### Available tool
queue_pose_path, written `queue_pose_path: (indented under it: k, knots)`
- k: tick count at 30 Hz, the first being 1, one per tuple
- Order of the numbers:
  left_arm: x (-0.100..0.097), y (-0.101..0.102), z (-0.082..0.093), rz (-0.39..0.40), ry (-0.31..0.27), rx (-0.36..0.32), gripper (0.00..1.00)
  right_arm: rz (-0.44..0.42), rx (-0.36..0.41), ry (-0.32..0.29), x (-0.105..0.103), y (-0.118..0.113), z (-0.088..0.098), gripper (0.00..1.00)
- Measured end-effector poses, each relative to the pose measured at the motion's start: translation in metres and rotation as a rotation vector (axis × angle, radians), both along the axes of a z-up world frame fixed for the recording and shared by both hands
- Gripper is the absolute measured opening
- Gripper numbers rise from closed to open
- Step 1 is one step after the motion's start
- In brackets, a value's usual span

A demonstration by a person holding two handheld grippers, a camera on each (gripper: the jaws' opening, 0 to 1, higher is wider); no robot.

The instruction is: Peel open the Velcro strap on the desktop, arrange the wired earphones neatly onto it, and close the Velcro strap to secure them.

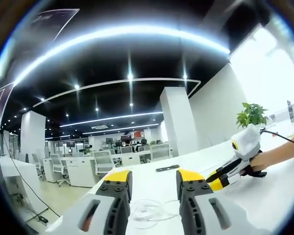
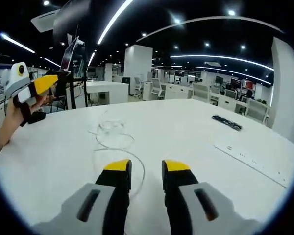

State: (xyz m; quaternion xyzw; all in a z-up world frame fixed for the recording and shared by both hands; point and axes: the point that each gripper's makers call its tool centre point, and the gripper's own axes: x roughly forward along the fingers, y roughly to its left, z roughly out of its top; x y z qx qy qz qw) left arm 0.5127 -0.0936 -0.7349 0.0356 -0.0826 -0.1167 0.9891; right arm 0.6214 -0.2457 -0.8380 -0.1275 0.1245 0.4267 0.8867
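The white wired earphones [image 1: 149, 209] lie in loose loops on the white desk [image 1: 264, 196], just beyond my left gripper [image 1: 154, 178], which is open and holds nothing. Farther back lies the dark Velcro strap [image 1: 167, 168], flat on the desk. My right gripper [image 1: 211, 179] comes in from the right, held by a hand [image 1: 269, 159]. In the right gripper view, my right gripper [image 2: 147, 169] stands open and holds nothing above the desk [image 2: 49, 166]; the earphones [image 2: 110, 133] lie ahead of it and the strap [image 2: 227, 122] at the far right. My left gripper [image 2: 55, 79] hovers at the left.
A potted plant [image 1: 251, 115] stands at the desk's far right end. A long white power strip [image 2: 252, 159] lies near the right edge, and a monitor [image 2: 72, 58] stands at the back left. Office desks and chairs [image 1: 103, 161] lie beyond the desk.
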Motion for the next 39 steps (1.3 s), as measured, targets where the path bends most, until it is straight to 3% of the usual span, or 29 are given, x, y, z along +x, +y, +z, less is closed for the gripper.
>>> queue_pose_path:
  k: [24, 26, 39]
  knots:
    - [0.0, 0.001, -0.001, 0.009, 0.002, -0.007, 0.39, 0.01, -0.059, -0.002, 0.0, 0.004, -0.009, 0.11]
    - [0.001, 0.003, 0.0, 0.012, 0.005, -0.007, 0.39, 0.0, -0.059, -0.019, -0.001, 0.002, -0.006, 0.05]
    - [0.001, -0.001, -0.003, 0.017, 0.002, 0.017, 0.39, -0.022, -0.034, -0.042, -0.012, -0.012, 0.013, 0.04]
